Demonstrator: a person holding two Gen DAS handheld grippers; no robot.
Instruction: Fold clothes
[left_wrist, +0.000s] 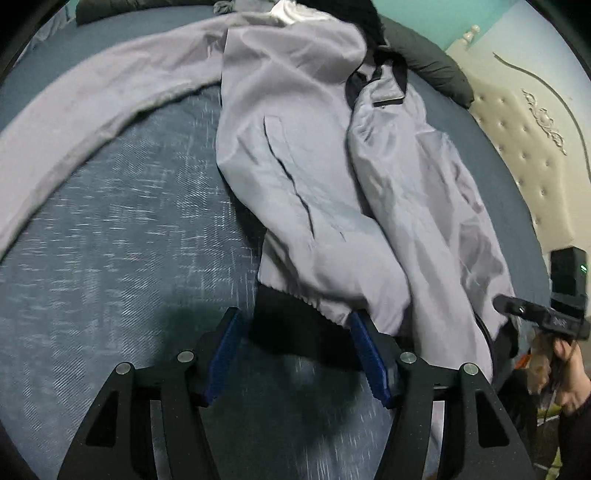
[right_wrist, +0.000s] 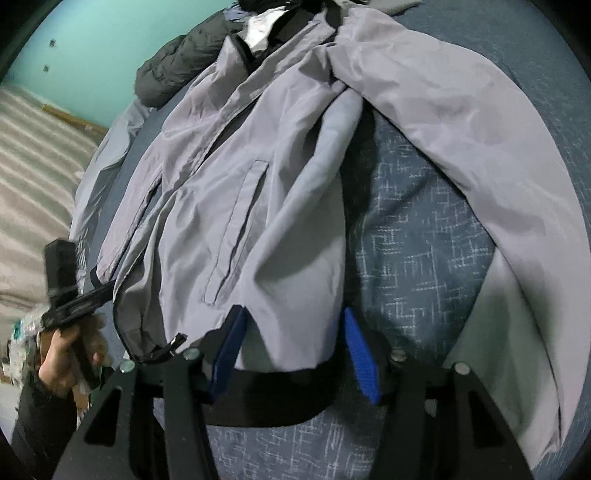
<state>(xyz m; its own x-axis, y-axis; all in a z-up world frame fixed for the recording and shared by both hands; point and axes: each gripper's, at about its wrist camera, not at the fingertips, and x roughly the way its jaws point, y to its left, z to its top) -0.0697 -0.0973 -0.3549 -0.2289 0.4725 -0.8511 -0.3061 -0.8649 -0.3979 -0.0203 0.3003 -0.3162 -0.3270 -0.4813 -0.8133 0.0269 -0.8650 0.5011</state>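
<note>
**Grey jacket spread on the blue bed, both tongs at its hem**

Blue-padded fingers of the left gripper (left_wrist: 295, 332) stand apart at the bottom of the left wrist view, with the black elastic hem band (left_wrist: 291, 325) of the pale grey nylon jacket (left_wrist: 295, 155) lying between them; the pads do not press on it, so nothing is held. The right gripper (right_wrist: 291, 332) likewise straddles the hem: grey cloth and the black band sit between its blue pads, which stand partly open, and whether they pinch the fabric cannot be told.

Seen from the left wrist, the jacket runs from six o'clock up to twelve, front side up, a slit pocket (left_wrist: 288, 173) near the centre and one long sleeve (left_wrist: 92, 110) arcing off toward nine o'clock. It lies on a dark blue bedspread (left_wrist: 110, 240) flecked with white.

Beyond the collar, at one o'clock, a dark padded garment (left_wrist: 432, 62) lies on the bed, with a cream tufted headboard (left_wrist: 524, 147) at three o'clock. At four o'clock a hand (left_wrist: 569, 369) grips the other tool's black handle. In the right wrist view, a striped pale mattress (right_wrist: 33, 177) shows at nine o'clock below a turquoise wall (right_wrist: 92, 48).
</note>
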